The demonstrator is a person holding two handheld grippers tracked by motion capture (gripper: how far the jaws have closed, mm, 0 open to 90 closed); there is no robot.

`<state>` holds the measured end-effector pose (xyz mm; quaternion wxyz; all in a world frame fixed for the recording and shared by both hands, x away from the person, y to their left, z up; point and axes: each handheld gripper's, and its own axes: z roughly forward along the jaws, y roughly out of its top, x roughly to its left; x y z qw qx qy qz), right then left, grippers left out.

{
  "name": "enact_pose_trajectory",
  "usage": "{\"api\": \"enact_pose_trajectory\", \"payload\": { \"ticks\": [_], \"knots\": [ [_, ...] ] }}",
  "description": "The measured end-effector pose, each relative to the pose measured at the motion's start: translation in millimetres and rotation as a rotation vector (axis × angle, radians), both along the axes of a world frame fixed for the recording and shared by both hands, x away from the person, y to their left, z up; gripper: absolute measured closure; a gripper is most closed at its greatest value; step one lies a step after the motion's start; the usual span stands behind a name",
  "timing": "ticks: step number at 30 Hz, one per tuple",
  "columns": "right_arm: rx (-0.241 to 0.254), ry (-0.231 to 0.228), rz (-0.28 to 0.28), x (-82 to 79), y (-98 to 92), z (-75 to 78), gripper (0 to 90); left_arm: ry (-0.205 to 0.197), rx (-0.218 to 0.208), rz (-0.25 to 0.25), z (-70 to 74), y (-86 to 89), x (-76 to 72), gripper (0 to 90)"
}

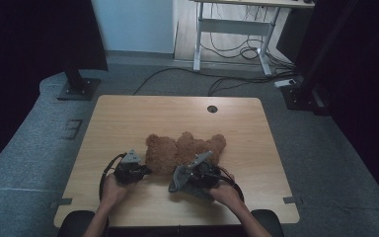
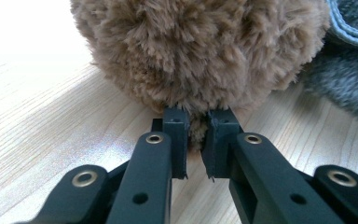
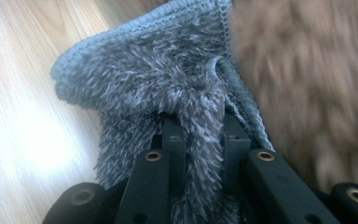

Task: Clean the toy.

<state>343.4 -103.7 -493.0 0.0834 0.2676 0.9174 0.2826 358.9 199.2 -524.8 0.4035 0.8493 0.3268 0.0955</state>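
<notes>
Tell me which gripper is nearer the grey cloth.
Right. The right gripper is clamped on the grey cloth; the left gripper pinches the teddy bear beside it.

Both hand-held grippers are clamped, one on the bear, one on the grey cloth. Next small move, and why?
Probably draw the grey cloth sideways over the teddy bear. The right hand-held gripper is shut on a fold of it, right beside the brown fur, while the left hand-held gripper pinches a tuft of the bear's fur, seemingly steadying it on the table. Whether it is for wiping or covering, I can't tell.
</notes>
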Motion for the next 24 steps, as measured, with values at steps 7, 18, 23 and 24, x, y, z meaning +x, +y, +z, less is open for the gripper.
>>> {"api": "enact_pose_trajectory", "payload": {
  "ticks": [7, 18, 23, 24],
  "knots": [
    [-0.019, 0.023, -0.038, -7.5, -25.3, -8.6, 76.6, 0.002, -0.003, -0.002, -0.3, 0.1, -0.1, 80.4],
    [-0.003, -0.015, -0.052, -21.8, -42.9, 21.2, 76.4, -0.001, -0.005, -0.01, 0.2, -0.8, -1.1, 80.2],
    [0.07, -0.061, -0.018, -17.7, -32.7, 57.0, 76.4, -0.005, -0.007, -0.013, 0.3, -1.0, -2.7, 80.2],
    [0.078, -0.069, -0.016, -15.5, -30.3, 63.3, 76.4, -0.005, -0.007, -0.014, 0.4, -1.0, -2.7, 80.2]
  ]
}}
